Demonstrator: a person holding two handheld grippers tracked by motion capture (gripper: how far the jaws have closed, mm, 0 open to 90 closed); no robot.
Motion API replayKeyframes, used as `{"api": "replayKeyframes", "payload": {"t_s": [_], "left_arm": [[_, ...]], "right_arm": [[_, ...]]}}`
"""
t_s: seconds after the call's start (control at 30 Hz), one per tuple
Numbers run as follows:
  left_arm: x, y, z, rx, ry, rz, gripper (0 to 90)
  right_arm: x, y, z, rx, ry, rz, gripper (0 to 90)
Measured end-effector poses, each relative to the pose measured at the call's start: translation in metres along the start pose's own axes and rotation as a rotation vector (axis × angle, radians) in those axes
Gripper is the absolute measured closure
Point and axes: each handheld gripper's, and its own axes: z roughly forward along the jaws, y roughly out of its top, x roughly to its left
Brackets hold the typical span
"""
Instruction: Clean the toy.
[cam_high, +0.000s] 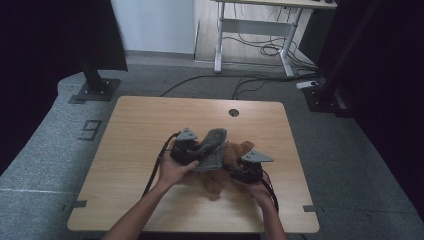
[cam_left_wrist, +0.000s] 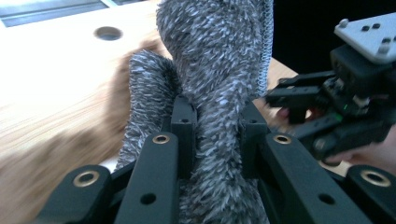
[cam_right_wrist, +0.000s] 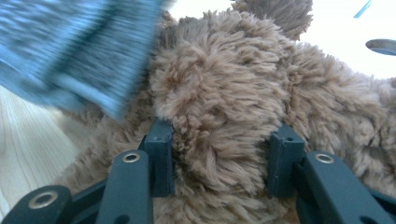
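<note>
From the high view, the left gripper (cam_high: 196, 152) holds a grey fuzzy cloth (cam_high: 212, 145) lifted over a brown plush toy (cam_high: 231, 159), which lies near the middle of the wooden bench (cam_high: 130, 150). The right gripper (cam_high: 239, 171) is at the toy's near right side. I think the two hands share the work: one keeps the toy in place so that the other can pull the cloth away from it or lay it over it; which of the two I cannot tell.

In the left gripper view, the fingers (cam_left_wrist: 183, 126) are pressed tight on a bunched fold of the grey fuzzy cloth (cam_left_wrist: 215, 70), and the rest of the cloth stands up above them. Gripping a gathered fold probably gives a firm hold on such soft material. The right gripper (cam_left_wrist: 299, 107) is visible at the right, with the brown plush toy (cam_left_wrist: 70, 154) blurred at the lower left.

In the right gripper view, the fingers (cam_right_wrist: 161, 154) stand on both sides of a thick lump of the brown plush toy (cam_right_wrist: 219, 107), and the fur bulges between them, so they pinch it. The grey fuzzy cloth (cam_right_wrist: 79, 51) hangs blurred at the upper left, above the toy and seemingly moving.
</note>
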Motion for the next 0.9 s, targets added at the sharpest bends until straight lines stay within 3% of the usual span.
{"api": "replayKeyframes", "payload": {"t_s": [0.1,0.2,0.3,0.43,0.57,0.73,0.9], "left_arm": [[-0.01,0.006,0.021,0.03,-0.011,0.008,73.4],[-0.016,0.001,0.041,0.061,0.003,0.014,73.5],[-0.015,-0.004,0.041,0.05,0.008,0.008,73.7],[-0.005,-0.008,0.031,0.046,0.054,0.001,74.0],[0.017,-0.016,0.014,0.043,0.1,-0.031,74.1],[0.042,-0.031,-0.025,-0.044,0.125,-0.07,74.4],[0.065,-0.044,-0.047,-0.058,0.141,-0.135,74.6]], "right_arm": [[0.004,0.0,-0.001,0.001,-0.007,-0.031,54.3],[0.006,-0.002,-0.003,0.005,-0.013,-0.055,55.1],[0.005,-0.004,-0.004,0.007,-0.016,-0.055,55.9],[0.005,-0.005,-0.004,0.002,-0.009,-0.052,56.7],[0.004,-0.006,-0.005,-0.004,0.001,-0.053,56.8],[0.005,-0.006,-0.006,-0.005,0.002,-0.053,57.0],[0.007,-0.007,-0.006,-0.004,0.002,-0.056,57.1]]}}
